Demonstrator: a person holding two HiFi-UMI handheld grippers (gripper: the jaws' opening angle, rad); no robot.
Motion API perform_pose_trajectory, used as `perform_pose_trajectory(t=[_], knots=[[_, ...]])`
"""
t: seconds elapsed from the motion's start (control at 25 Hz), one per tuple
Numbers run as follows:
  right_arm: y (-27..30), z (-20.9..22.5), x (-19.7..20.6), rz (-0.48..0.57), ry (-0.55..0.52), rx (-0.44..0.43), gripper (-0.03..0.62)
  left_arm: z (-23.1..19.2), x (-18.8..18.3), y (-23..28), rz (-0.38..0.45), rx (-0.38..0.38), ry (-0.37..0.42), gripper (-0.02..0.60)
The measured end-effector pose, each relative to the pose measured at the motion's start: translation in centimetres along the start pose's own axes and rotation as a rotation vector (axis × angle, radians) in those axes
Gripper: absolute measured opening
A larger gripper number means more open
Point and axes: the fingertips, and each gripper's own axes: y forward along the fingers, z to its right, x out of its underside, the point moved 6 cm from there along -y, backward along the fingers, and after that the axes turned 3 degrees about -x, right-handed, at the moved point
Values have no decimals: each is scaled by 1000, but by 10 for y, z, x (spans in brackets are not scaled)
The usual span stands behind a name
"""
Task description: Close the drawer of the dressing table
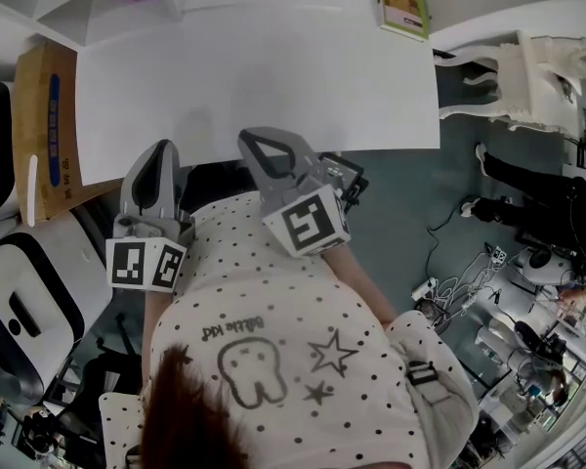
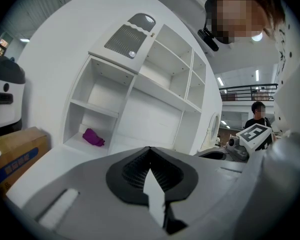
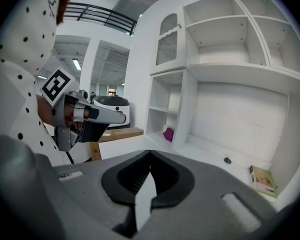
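Note:
The dressing table's white top (image 1: 273, 76) fills the upper head view, and its shelf unit (image 2: 155, 84) rises behind it. No drawer shows in any view; the table's front below the top edge is hidden by my grippers and the person's body. My left gripper (image 1: 156, 151) is held level just short of the front edge, jaws shut and empty, its tips (image 2: 150, 149) meeting. My right gripper (image 1: 257, 140) hovers beside it at the same edge, tilted a little down. It is also shut on nothing, tips (image 3: 150, 153) closed together.
A purple item (image 2: 93, 137) lies in the lower left shelf. A green book (image 1: 402, 0) rests at the table's back right, near a small dark knob (image 3: 227, 160). A cardboard box (image 1: 49, 125) and a white appliance (image 1: 29, 291) stand left. A white chair (image 1: 527, 76) and floor cables (image 1: 459, 281) are right.

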Motion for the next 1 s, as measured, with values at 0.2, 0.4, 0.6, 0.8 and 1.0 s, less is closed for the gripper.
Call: perform_pose_trajectory(t=[0.2, 0.4, 0.6, 0.8, 1.0], knots=[[0, 1, -1, -7, 0, 0, -2, -1, 0, 1, -1, -1, -3, 3], [1, 0, 0, -5, -2, -1, -2, -2, 1, 0, 2, -4, -6, 3], [0, -1, -2, -11, -16, 5, -3, -2, 0, -1, 8, -4, -8, 3], [-1, -1, 1, -14, -15, 27, -3, -2, 0, -1, 5, -4, -6, 3], [-2, 1, -1, -20, -7, 37, -3, -2, 0, -2, 7, -7, -8, 3]])
